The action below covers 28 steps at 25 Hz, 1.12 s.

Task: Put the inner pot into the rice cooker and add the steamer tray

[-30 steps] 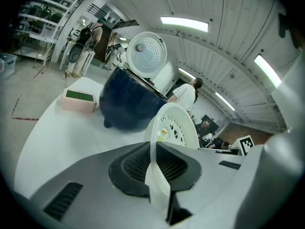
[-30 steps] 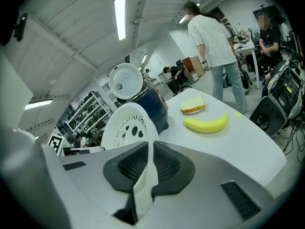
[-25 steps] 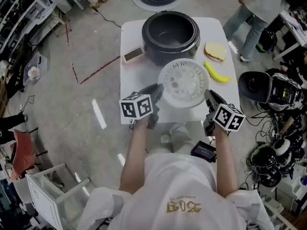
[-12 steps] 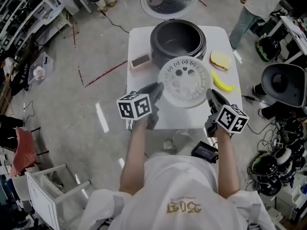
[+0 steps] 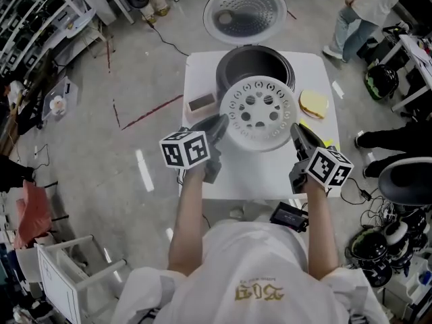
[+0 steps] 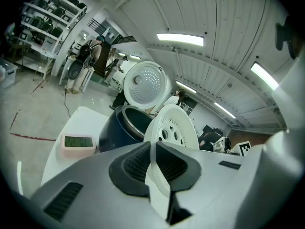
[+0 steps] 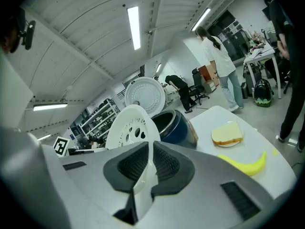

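The white round steamer tray (image 5: 260, 113), pierced with holes, hangs in the air between both grippers. In the head view it overlaps the front of the dark rice cooker (image 5: 255, 65). My left gripper (image 5: 219, 123) is shut on the tray's left rim and my right gripper (image 5: 297, 132) on its right rim. The left gripper view shows the tray (image 6: 174, 127) edge-on, its rim pinched in the left gripper (image 6: 153, 149), with the cooker (image 6: 119, 128) behind. The right gripper view has the tray (image 7: 127, 125) clamped in the right gripper (image 7: 151, 149). The cooker's lid (image 5: 245, 12) stands open.
On the white table (image 5: 202, 79), a small pink device with a screen (image 5: 201, 103) lies left of the cooker. A slice of bread (image 5: 313, 103) and a yellow banana (image 7: 245, 163) lie to its right. A person (image 5: 368, 12) stands at the far right, among shelves and gear.
Both grippers have carried the steamer tray up and away from me, off the table in front of the cooker to a spot over the cooker's front rim.
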Tool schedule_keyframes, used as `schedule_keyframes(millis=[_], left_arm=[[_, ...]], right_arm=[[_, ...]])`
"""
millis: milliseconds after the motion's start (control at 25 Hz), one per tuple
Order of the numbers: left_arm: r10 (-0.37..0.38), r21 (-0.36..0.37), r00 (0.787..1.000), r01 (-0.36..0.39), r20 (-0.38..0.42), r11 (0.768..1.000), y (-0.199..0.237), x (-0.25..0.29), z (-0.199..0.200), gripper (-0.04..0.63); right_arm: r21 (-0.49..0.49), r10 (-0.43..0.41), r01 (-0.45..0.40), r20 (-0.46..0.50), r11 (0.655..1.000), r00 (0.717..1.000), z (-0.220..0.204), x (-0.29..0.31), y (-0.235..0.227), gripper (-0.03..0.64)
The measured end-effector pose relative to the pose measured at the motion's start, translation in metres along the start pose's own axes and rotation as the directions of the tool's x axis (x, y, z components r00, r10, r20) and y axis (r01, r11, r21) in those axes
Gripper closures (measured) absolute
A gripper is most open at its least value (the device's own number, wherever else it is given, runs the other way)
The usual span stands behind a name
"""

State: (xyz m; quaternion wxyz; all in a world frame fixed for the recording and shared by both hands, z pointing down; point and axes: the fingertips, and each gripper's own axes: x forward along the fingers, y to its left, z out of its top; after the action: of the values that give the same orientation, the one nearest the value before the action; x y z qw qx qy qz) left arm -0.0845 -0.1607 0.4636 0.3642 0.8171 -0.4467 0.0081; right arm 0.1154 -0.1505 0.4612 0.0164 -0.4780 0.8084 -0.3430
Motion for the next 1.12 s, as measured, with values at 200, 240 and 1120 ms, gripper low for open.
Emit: schedule_keyframes(millis=[200, 240, 1120], left_arm=[[0.006, -0.008, 1.0, -0.006, 0.019, 1.0, 0.011, 0.01, 0.026, 0.545], [0.009, -0.01, 1.0, -0.009, 0.025, 1.0, 0.013, 0.012, 0.032, 0.545], [0.027, -0.039, 0.994, -0.023, 0.102, 0.999, -0.01, -0.003, 0.059, 0.546]], right_arm=[[-0.011, 0.027, -0.027, 0.006, 1.0, 1.0, 0.022, 0.024, 0.005, 0.575], [-0.018, 0.03, -0.03, 0.007, 0.999, 1.0, 0.026, 0.03, 0.006, 0.576], [-0.084, 0.114, -0.111, 0.036, 0.99, 0.993, 0.067, 0.026, 0.028, 0.577]])
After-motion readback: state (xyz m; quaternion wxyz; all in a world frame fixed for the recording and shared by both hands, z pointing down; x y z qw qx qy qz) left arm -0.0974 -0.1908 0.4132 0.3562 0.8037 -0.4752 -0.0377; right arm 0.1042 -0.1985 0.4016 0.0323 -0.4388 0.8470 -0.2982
